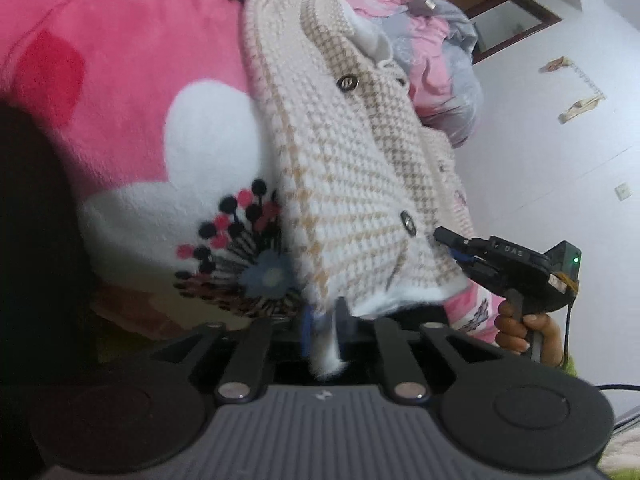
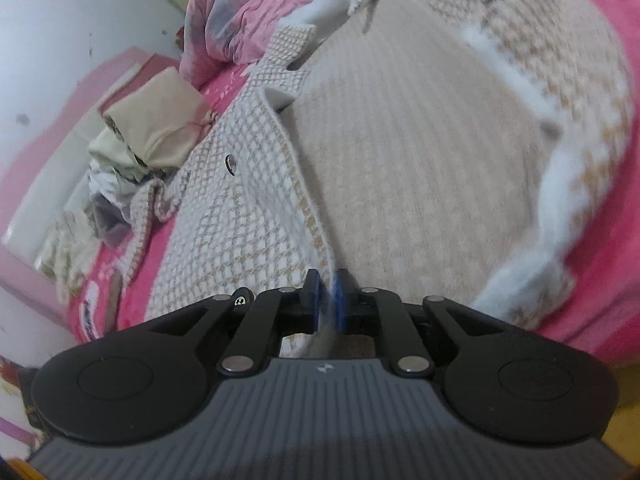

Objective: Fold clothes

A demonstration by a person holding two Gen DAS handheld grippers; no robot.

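Crumpled bedding (image 2: 240, 20) and clothes pile (image 2: 132, 148) crowd bed's far end; near blanket (image 1: 120, 80) open.

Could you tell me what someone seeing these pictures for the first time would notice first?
The knit cardigan fills both views, spread over a pink blanket with a big white flower print. Both grippers pinch its edge: the left gripper at the fluffy white hem, the right gripper on the front edge beside the open beige lining. Behind it, at the left of the right view, lies a pile of clothes.

White wall (image 1: 540, 184) behind; wood-framed opening (image 1: 508, 16); pink bed frame (image 2: 52, 136).
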